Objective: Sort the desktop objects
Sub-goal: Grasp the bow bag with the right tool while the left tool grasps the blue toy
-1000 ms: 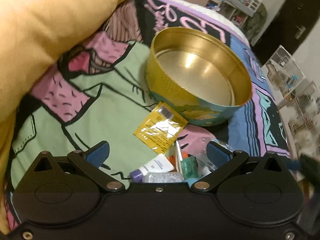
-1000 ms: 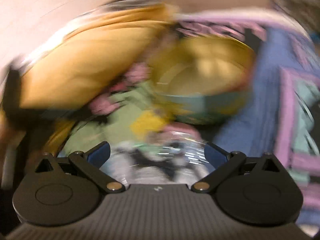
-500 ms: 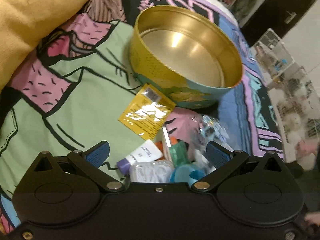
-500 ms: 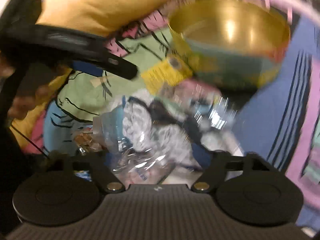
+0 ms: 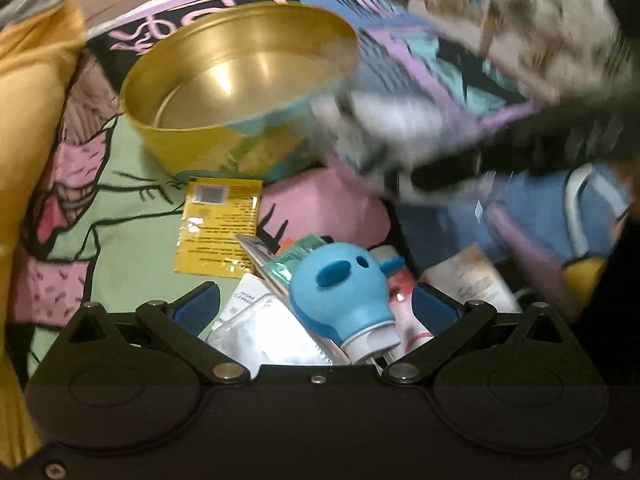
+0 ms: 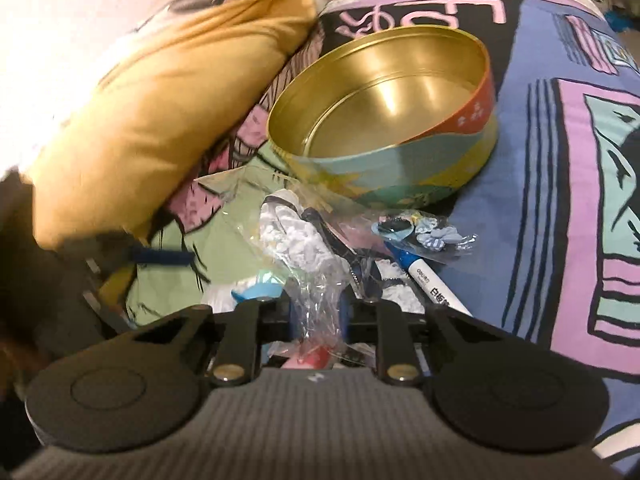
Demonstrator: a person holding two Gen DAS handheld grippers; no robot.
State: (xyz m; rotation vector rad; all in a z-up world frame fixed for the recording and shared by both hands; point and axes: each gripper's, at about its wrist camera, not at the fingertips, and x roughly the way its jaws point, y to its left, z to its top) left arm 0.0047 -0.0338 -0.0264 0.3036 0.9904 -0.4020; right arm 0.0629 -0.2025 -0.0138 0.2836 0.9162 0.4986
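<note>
A round gold tin stands empty on a patterned bedspread; it also shows in the right wrist view. My left gripper is open over a pile of small items: a blue bulb-shaped bottle, a clear packet, a yellow sachet. My right gripper is shut on a clear plastic bag holding something white with a dark strap. In the left wrist view the right gripper is a blur beside the tin.
A yellow pillow lies left of the tin. A blue-capped whiteboard marker and a small bag of blue trinkets lie in front of the tin. A white tube lies right of the pile.
My right gripper has closed on the clear plastic bag and lifted it toward the tin. My left gripper has come down closer over the pile, the blue bottle now between its fingers.
</note>
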